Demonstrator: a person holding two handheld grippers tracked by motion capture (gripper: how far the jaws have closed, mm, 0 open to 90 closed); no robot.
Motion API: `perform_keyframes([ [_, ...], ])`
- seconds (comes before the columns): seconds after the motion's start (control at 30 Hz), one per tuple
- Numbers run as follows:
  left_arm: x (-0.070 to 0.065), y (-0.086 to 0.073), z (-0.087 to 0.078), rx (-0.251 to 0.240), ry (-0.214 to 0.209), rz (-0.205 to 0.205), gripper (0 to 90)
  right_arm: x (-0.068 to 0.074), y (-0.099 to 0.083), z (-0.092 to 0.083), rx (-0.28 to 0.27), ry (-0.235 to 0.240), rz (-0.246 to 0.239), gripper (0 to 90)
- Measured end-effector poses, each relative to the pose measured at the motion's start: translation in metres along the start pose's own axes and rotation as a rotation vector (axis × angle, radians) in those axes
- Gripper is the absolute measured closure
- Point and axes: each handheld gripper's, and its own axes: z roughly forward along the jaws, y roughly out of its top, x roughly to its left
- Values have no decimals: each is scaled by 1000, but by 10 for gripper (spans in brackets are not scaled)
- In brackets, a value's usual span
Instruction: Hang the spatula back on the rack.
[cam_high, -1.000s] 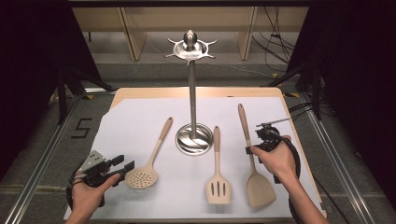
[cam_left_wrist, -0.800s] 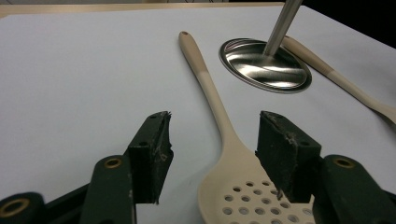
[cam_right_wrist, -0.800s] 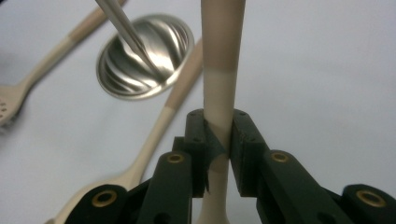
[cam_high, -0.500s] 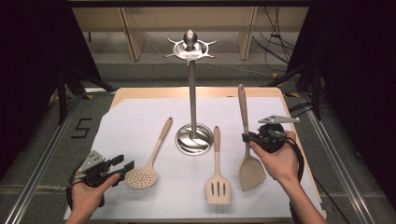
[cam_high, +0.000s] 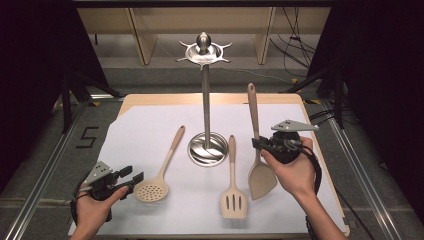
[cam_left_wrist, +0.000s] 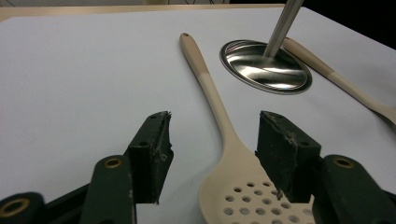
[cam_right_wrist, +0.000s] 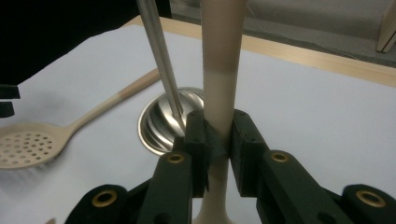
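Observation:
A beige solid turner hangs tilted above the white sheet, handle up, with my right gripper shut on its handle. In the right gripper view, that gripper has both pads pressed on the handle. A metal utensil stand with hooks on top rises from its round base just left of the turner. My left gripper rests open at the front left. A perforated skimmer lies between its jaws, untouched. A slotted spatula lies flat in front of the base.
A white sheet covers the wooden table. Metal rails run along both sides. Black curtains flank the table. A "5" mark sits on the floor at the left.
My right gripper has lifted the turner off the sheet, raised its handle more upright and carried it a little toward the stand. The left gripper has stayed put.

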Motion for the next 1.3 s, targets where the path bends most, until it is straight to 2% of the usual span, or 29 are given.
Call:
perform_keyframes([
  [0.03,0,0,0,4,2,1,434,3,1,0,0,7,14,793],
  [0.1,0,0,0,5,2,2,435,3,3,0,-17,11,-33,792],
  [0.17,-1,0,0,-1,-1,0,434,9,5,-2,-5,14,-2,792],
  [0.23,-1,0,-1,12,14,1,435,10,6,0,-23,19,-27,792],
  [0.37,-1,0,-1,9,13,1,435,18,9,-1,-35,36,-22,793],
  [0.53,-1,0,0,1,3,1,435,27,15,-3,-58,52,-63,792],
  [0.6,-1,0,0,1,4,1,435,32,16,-5,-59,54,-39,792],
  [0.63,-1,0,0,1,2,2,435,32,17,-4,-67,51,-68,792],
  [0.73,-1,0,0,0,2,1,435,38,19,-4,-77,64,-53,792],
  [0.8,-1,0,0,0,3,0,434,40,21,-4,-79,77,-64,792],
  [0.83,-1,0,0,0,3,1,435,39,21,-3,-92,66,-92,792],
  [0.9,-1,0,-1,0,2,1,435,41,23,-4,-91,79,-71,792],
  [0.97,-1,0,-1,8,9,3,435,40,26,-5,-97,70,-83,793],
  [1.0,-1,0,-1,10,11,2,435,40,27,-6,-103,73,-70,792],
  [1.03,-1,0,-1,10,10,3,435,38,28,-5,-122,79,-89,792],
  [1.1,-1,0,-1,9,10,2,435,37,31,-8,-119,78,-77,792],
  [1.2,-1,0,0,3,4,1,435,32,37,-9,-143,85,-108,792],
  [1.27,0,0,0,0,-2,2,435,33,38,-9,-140,92,-90,792],
  [1.3,-1,0,0,1,1,2,435,28,41,-9,-138,94,-122,792],
])
